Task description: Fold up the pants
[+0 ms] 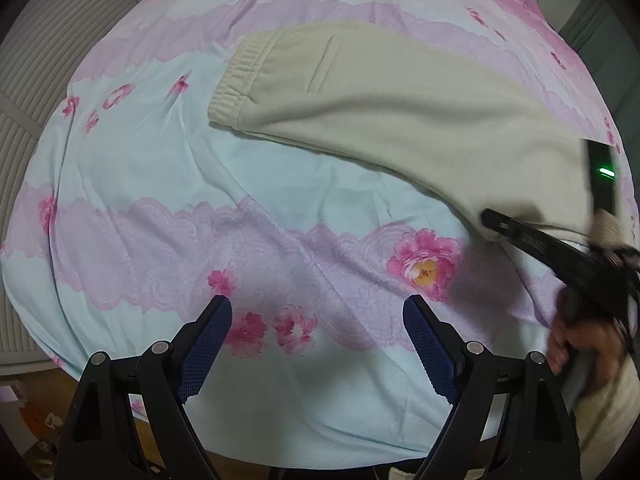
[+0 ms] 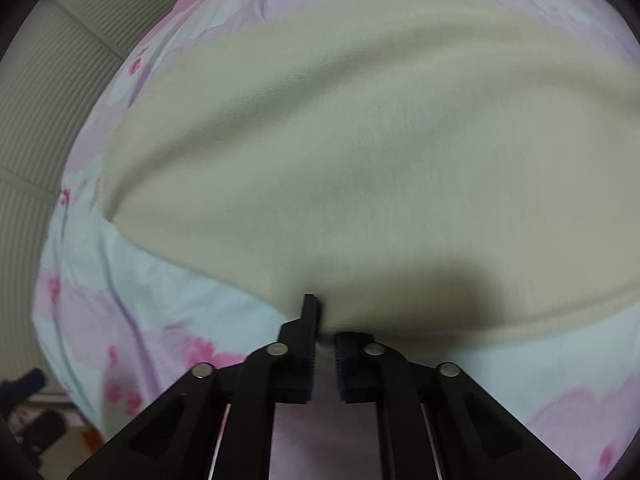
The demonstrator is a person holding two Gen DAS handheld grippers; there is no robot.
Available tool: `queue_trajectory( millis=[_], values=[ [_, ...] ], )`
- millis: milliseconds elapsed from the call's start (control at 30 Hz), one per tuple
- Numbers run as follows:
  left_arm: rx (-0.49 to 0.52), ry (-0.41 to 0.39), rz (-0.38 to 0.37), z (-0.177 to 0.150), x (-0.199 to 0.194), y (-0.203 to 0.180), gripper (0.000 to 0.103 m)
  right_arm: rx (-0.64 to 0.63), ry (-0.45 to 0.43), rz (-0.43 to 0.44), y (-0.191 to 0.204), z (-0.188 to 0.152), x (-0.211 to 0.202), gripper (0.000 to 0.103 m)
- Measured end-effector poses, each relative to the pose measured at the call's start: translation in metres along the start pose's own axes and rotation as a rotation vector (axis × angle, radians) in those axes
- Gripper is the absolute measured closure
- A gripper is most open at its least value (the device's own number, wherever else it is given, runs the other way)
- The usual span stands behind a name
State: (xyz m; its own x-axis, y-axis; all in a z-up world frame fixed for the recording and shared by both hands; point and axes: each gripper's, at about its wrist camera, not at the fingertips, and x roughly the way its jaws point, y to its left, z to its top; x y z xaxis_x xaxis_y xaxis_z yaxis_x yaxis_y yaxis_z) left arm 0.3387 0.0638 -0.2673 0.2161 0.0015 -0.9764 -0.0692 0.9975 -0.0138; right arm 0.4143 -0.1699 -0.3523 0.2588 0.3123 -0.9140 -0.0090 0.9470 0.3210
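Cream fleece pants (image 1: 380, 92) lie flat on the floral bed sheet (image 1: 160, 184), elastic waistband to the left, legs running right. My left gripper (image 1: 318, 312) is open and empty, hovering above the sheet in front of the pants, apart from them. My right gripper (image 2: 326, 330) is shut on the near edge of the pants (image 2: 340, 152); cream cloth fills most of the right wrist view. The right gripper also shows in the left wrist view (image 1: 496, 220), at the pants' near right edge, held by a hand.
The bed sheet (image 2: 80, 300) is pale blue and pink with flower prints. A ribbed wall or closet door (image 1: 48, 40) stands at the left. Floor with small clutter (image 1: 32, 420) shows below the bed's near-left edge.
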Motion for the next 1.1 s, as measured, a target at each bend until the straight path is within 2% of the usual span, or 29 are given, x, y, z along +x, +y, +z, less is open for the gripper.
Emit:
queue_trajectory(
  millis=[33, 100, 133, 233, 433, 467, 500, 567, 600, 667, 767, 800, 933, 1000, 1100],
  values=[
    [-0.006, 0.004, 0.007, 0.001, 0.002, 0.003, 0.015, -0.021, -0.015, 0.004, 0.007, -0.004, -0.010, 0.096],
    [-0.028, 0.019, 0.017, 0.004, 0.006, 0.007, 0.015, -0.125, -0.051, -0.042, 0.023, -0.013, -0.026, 0.096],
    [-0.042, 0.029, 0.015, 0.008, 0.009, 0.009, 0.015, -0.153, -0.041, -0.055, 0.025, -0.015, -0.025, 0.096],
    [-0.048, 0.031, 0.008, 0.016, 0.011, 0.013, 0.015, -0.083, 0.057, -0.041, 0.011, -0.011, -0.006, 0.097],
    [-0.011, 0.009, 0.021, 0.038, 0.012, 0.036, 0.015, -0.083, 0.197, -0.114, 0.022, -0.021, -0.003, 0.094],
    [-0.007, -0.002, 0.019, 0.043, 0.011, 0.043, 0.015, -0.087, 0.201, -0.120, 0.027, -0.025, -0.011, 0.088],
    [0.003, -0.017, 0.011, 0.049, 0.009, 0.050, 0.015, -0.096, 0.195, -0.122, 0.033, -0.028, -0.021, 0.077],
    [0.033, -0.053, -0.011, 0.064, 0.006, 0.062, 0.015, -0.109, 0.164, -0.125, 0.044, -0.028, -0.042, 0.059],
    [0.049, -0.077, -0.024, 0.075, 0.004, 0.069, 0.015, -0.117, 0.153, -0.128, 0.048, -0.026, -0.051, 0.058],
    [0.071, -0.122, -0.064, 0.096, 0.001, 0.081, 0.016, -0.160, 0.131, -0.124, 0.063, -0.012, -0.066, 0.058],
    [0.110, -0.189, -0.134, 0.136, 0.000, 0.097, 0.017, -0.201, 0.070, -0.139, 0.083, 0.019, -0.079, 0.050],
    [0.118, -0.194, -0.149, 0.147, 0.003, 0.099, 0.020, -0.207, 0.051, -0.139, 0.090, 0.030, -0.079, 0.049],
    [0.149, -0.161, -0.243, 0.196, 0.027, 0.107, 0.031, -0.219, 0.005, -0.125, 0.116, 0.072, -0.066, 0.049],
    [0.156, -0.126, -0.294, 0.217, 0.045, 0.110, 0.041, -0.216, -0.013, -0.119, 0.130, 0.090, -0.054, 0.049],
    [0.153, -0.073, -0.329, 0.239, 0.070, 0.114, 0.050, -0.201, -0.032, -0.113, 0.149, 0.113, -0.029, 0.049]
  ],
)
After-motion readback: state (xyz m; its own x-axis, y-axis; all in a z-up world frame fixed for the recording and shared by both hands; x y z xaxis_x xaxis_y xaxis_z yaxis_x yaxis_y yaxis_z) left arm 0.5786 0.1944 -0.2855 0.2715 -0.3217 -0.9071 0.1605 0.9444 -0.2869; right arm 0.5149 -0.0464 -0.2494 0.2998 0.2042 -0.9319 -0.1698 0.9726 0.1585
